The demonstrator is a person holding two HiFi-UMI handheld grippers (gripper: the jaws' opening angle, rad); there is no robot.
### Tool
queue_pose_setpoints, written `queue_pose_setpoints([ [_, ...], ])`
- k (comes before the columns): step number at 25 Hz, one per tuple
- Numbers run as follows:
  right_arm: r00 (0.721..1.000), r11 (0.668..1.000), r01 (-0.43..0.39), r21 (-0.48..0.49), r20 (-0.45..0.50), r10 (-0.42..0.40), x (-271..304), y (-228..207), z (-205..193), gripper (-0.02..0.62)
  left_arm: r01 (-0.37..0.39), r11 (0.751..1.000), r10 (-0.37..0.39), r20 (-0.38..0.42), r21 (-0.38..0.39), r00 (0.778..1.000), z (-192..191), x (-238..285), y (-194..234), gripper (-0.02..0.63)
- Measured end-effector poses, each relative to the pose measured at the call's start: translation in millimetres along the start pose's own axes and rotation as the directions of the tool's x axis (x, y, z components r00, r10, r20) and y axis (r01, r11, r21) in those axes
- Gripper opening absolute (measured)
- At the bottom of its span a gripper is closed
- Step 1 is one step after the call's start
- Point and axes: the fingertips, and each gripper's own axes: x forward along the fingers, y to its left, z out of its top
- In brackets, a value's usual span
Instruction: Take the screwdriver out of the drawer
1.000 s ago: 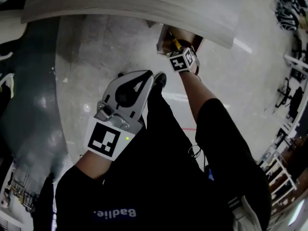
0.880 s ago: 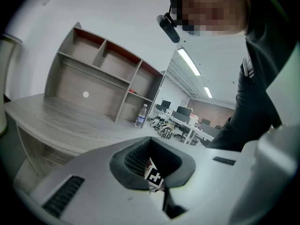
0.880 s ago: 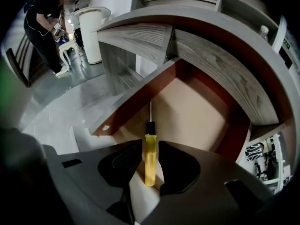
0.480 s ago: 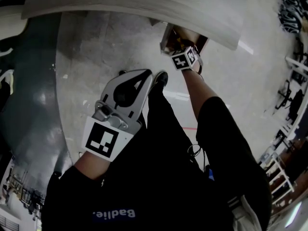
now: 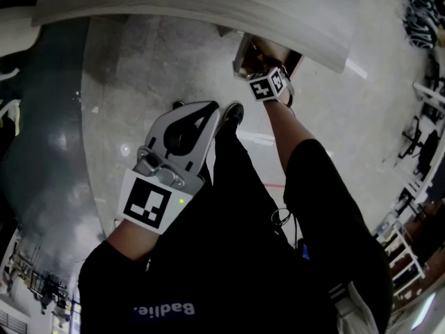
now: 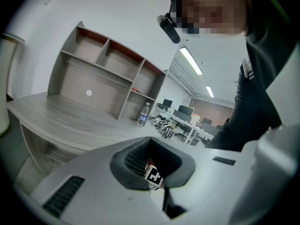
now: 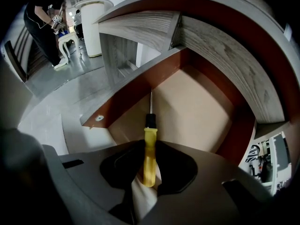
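The screwdriver (image 7: 149, 156) has a yellow handle, a black collar and a thin metal shaft. It lies on the pale floor of the open drawer (image 7: 201, 102), pointing toward the far corner. My right gripper (image 7: 149, 142) points steeply down into the drawer (image 5: 243, 51) with its jaws on either side of the handle. They are closing, and a thin gap still shows beside the handle. In the head view only the right gripper's marker cube (image 5: 268, 85) shows above the drawer. My left gripper (image 5: 214, 108) hangs over the floor, shut and empty.
The grey wooden desk top (image 5: 208, 5) overhangs the drawer. A shelf unit (image 6: 108, 74) and a water bottle (image 6: 143, 115) stand on the desk. The person's shoe (image 5: 231, 113) is beside the left gripper. A white bin (image 7: 91, 22) stands beyond the desk.
The right gripper's marker cube has shifted slightly right, closer over the drawer. The left gripper has stayed where it was.
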Motion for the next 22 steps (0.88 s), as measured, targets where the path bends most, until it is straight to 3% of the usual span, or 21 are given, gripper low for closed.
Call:
queue_pose_setpoints([
  [16,0.999,1.000,0.022,-0.016,0.027,-0.022,-39,-14,-2,0.097,0.046,0.999,-0.047,0.038,0.008,0.998,18,-6,-23,-0.002],
  [22,0.996,1.000,0.021,0.020,0.083,-0.023,-87,-18,11,0.097,0.072,0.997,-0.073,0.047,0.024,0.996,30,-15,-39,-0.002],
])
